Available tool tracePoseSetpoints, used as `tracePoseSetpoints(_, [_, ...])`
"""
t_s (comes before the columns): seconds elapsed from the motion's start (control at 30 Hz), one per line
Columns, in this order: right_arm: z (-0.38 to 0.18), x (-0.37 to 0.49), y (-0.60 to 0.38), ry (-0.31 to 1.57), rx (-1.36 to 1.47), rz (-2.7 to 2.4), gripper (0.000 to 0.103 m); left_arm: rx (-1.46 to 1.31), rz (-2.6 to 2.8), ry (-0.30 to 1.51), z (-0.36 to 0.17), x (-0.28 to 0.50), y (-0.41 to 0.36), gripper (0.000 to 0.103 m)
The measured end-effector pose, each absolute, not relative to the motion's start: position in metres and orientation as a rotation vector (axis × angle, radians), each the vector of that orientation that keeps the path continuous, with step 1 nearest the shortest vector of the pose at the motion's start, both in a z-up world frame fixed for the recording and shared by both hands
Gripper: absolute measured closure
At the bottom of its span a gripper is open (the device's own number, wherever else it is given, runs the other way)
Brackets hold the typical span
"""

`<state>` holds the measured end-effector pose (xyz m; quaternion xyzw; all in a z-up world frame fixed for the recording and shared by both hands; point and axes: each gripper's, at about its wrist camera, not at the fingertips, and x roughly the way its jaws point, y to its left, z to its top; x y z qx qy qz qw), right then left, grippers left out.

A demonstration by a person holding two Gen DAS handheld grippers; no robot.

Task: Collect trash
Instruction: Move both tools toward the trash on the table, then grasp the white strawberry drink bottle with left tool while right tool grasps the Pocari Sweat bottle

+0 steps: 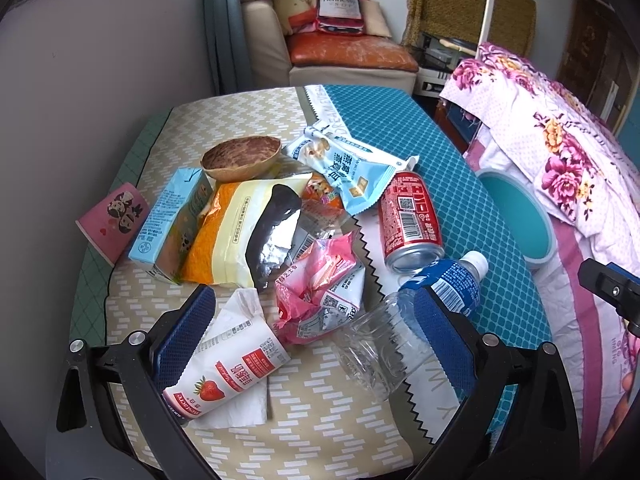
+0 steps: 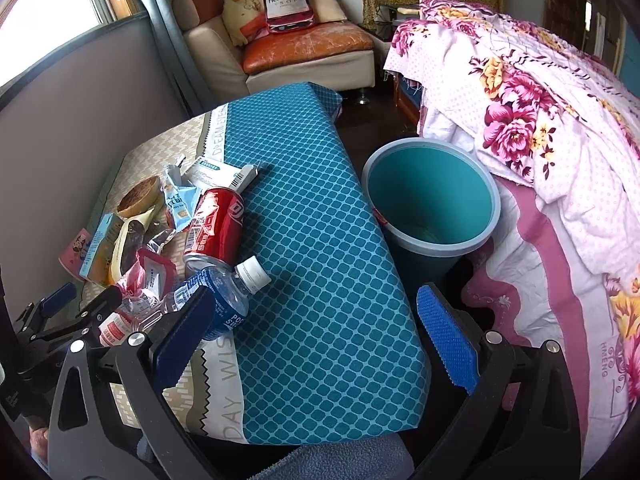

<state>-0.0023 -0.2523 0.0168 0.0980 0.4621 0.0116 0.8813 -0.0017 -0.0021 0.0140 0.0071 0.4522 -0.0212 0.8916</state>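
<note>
1. Two grippers, both spread wide with nothing in them. My left gripper [image 1: 316,336] hangs over the pile, the right gripper [image 2: 316,340] over the blue half of the table [image 2: 320,280], with its right finger [image 2: 448,336] past the table's edge.
2. All the trash sits on the table's left side, on the beige zigzag cloth.
3. One can [image 1: 410,220], red metal, lying on its side.
4. One bottle [image 1: 404,312], clear crinkly plastic, blue label, white cap, also lying down, just beside the can.
5. One carton [image 1: 168,228], light blue, boxy.
6. One pink paper cup [image 1: 114,220], tipped over at the far left.
7. One brown bowl [image 1: 240,158], round and shallow, rough inside.
8. Wrappers: I count about four or five crumpled ones, including a foil-lined orange bag [image 1: 248,236], a pink one [image 1: 320,292] and a pale blue one [image 1: 352,168]. They overlap, so I can't give an exact count.
9. One strawberry pouch [image 1: 228,372] on a white tissue, touching my left finger [image 1: 182,336].
10. One bin [image 2: 430,196], teal plastic, round, on the floor between table and flowery bedspread [image 2: 540,128].
</note>
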Motion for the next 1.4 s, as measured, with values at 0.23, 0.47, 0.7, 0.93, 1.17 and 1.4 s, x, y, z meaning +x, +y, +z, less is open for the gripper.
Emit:
tracePoseSetpoints(0.23, [0.016, -0.003, -0.252, 0.962, 0.199, 0.024, 0.006, 0.013, -0.044, 0.935, 0.015, -0.003, -0.002, 0.004])
tracePoseSetpoints(0.47, [0.015, -0.003, -0.252, 0.969, 0.206, 0.025, 0.006, -0.001, -0.056, 0.931, 0.016, -0.005, -0.001, 0.004])
tracePoseSetpoints(0.7, [0.014, -0.004, -0.249, 0.977, 0.205, 0.022, 0.006, -0.001, -0.058, 0.930, 0.016, -0.005, -0.001, 0.004])
tracePoseSetpoints(0.93, [0.016, -0.005, -0.243, 0.977, 0.186, 0.011, 0.006, -0.003, -0.063, 0.930, 0.017, -0.006, -0.002, 0.004])
tracePoseSetpoints(1.17, [0.016, -0.004, -0.241, 0.992, 0.195, 0.010, 0.006, 0.003, -0.068, 0.932, 0.018, -0.008, -0.004, 0.004])
tracePoseSetpoints(1.4, [0.009, 0.003, -0.232, 1.059, 0.227, 0.032, 0.006, 0.047, -0.076, 0.938, 0.018, -0.005, 0.008, 0.004])
